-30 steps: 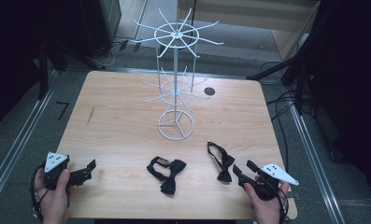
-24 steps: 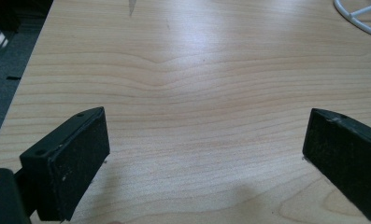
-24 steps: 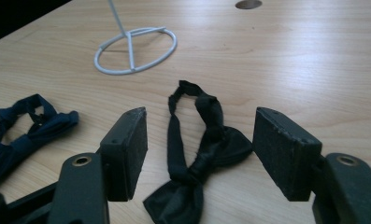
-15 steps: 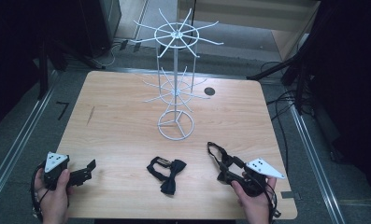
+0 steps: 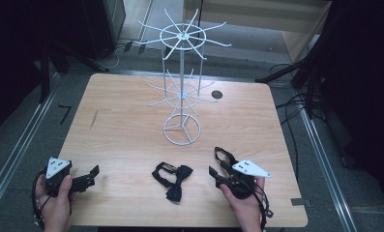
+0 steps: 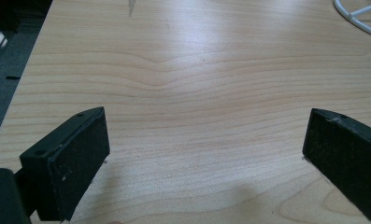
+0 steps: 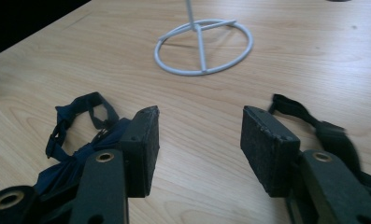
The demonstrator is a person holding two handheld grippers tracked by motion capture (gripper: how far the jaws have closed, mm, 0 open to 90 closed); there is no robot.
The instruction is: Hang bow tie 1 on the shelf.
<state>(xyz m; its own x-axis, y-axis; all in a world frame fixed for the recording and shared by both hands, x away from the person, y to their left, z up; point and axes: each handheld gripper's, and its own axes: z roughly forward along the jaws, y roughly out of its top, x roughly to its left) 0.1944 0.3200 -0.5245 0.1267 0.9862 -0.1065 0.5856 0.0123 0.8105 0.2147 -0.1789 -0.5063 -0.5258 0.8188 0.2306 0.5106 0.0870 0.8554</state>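
At the near table edge, the person's left gripper rests with its black jaws spread over bare wood, holding nothing. The right gripper is also spread and empty, poised between two dark navy fabric bow ties: one bow tie lies flat near the middle, a second bow tie just beside the right jaw. Farther back stands the white wire spinning display rack, its arms bare. Judging by this, nothing is hung yet; both ties remain to be picked up.
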